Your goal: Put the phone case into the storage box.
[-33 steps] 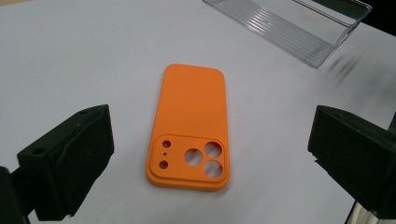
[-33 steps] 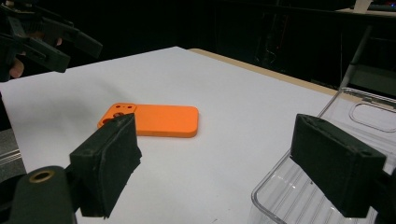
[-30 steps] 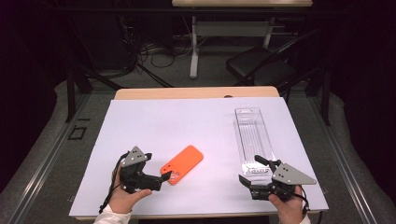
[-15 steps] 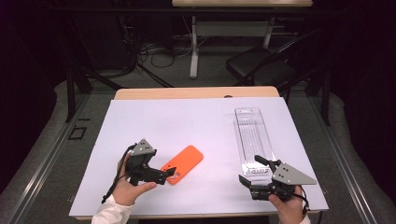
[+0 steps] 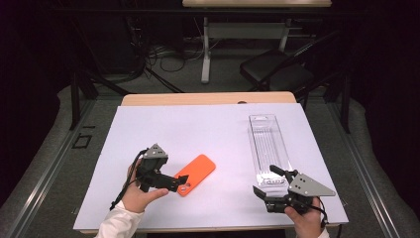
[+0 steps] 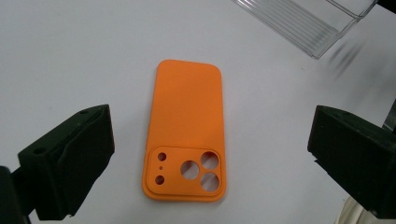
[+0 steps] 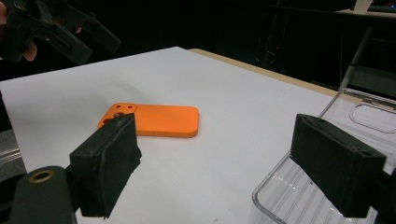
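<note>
An orange phone case (image 5: pixel 198 171) (image 6: pixel 187 126) (image 7: pixel 161 120) lies flat on the white table sheet, back up, camera holes toward the person. My left gripper (image 5: pixel 179 182) (image 6: pixel 212 140) hovers just over the case's camera end, open, its jaws wide apart on either side and touching nothing. A clear plastic tray (image 5: pixel 269 147) (image 7: pixel 359 121) lies lengthwise at the right. My right gripper (image 5: pixel 265 181) (image 7: pixel 224 158) is held low at the tray's near end, open, with nothing between its jaws. The left gripper (image 7: pixel 60 28) also appears at the top left of the right gripper view.
The white sheet (image 5: pixel 198 129) covers most of a wooden table (image 5: pixel 208 98). Beyond the table stand a dark chair (image 5: pixel 277 74), a desk leg and floor cables. Bare sheet stretches behind the case and between the two grippers.
My left gripper has moved right and slightly up, toward the orange case, so its jaws now stand over the case's near end. The right gripper, case and tray have stayed put.
</note>
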